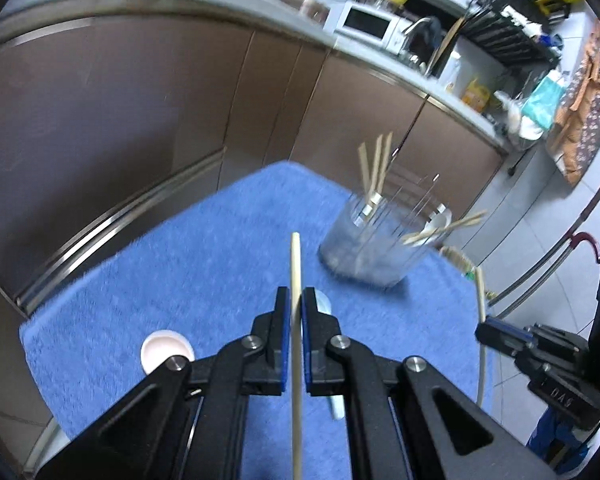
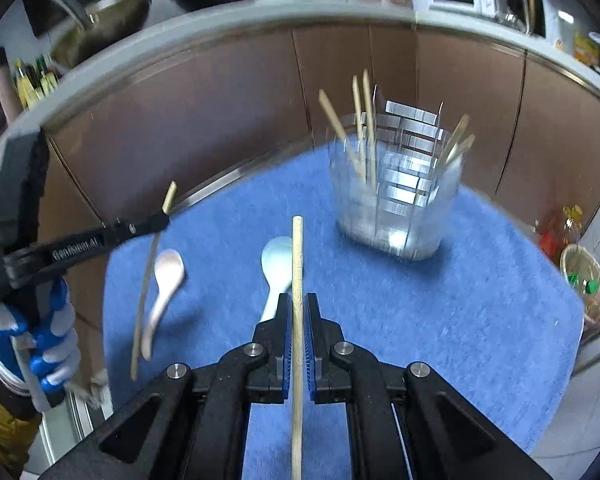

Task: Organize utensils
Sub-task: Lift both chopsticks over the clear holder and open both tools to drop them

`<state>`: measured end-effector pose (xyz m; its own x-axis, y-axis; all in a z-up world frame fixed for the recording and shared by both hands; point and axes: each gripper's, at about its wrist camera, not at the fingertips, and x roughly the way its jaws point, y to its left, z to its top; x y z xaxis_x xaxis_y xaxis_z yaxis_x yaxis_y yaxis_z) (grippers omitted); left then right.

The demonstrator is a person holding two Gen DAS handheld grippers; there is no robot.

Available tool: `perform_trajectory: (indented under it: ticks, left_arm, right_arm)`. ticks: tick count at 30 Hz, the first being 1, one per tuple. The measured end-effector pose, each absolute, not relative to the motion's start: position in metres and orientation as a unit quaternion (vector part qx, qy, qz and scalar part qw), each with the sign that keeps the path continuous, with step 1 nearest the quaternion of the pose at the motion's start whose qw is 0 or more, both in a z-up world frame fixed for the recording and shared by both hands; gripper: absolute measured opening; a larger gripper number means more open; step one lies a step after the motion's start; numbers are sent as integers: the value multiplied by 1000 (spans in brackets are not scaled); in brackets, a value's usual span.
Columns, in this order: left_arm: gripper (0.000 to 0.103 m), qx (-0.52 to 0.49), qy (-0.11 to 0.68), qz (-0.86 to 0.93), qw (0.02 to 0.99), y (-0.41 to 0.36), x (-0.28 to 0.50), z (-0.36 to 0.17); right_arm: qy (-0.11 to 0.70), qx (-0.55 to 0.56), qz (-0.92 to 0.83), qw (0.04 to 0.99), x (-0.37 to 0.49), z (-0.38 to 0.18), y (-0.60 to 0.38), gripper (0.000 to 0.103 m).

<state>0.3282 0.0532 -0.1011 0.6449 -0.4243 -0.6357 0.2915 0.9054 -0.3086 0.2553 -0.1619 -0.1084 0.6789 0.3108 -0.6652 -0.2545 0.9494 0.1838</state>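
Each pair of tongs carries one chopstick toward the holder

Our left tongs (image 1: 295,312) pinch a chopstick (image 1: 295,264); our right tongs (image 2: 299,316) pinch another chopstick (image 2: 297,256). Either could swivel in so thin a grip and miss the clear holder (image 2: 396,200) at 1 o'clock. We count about five sticks inside it and two spoons on the blue-towelled counter (image 2: 440,320): pink spoon (image 2: 165,280) at 10, white spoon (image 2: 275,264) at 12.
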Motion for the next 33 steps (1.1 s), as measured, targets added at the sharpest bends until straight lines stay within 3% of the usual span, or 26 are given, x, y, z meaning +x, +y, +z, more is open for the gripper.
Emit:
perform_trajectory:
  ticks: [11,18,33]
  left_arm:
    - [4,-140,250,-256,923,23,362,-2]
    - [4,-160,178,-257,936,-26,408,30]
    - [4,-127,131,-167,969,-119,466,-35]
  right_arm:
    - [167,92,152,970,286,-9,-202,6]
    - [77,133,128,980,334,8,-239,6]
    - [56,102,88,989,384,-44,-251,6]
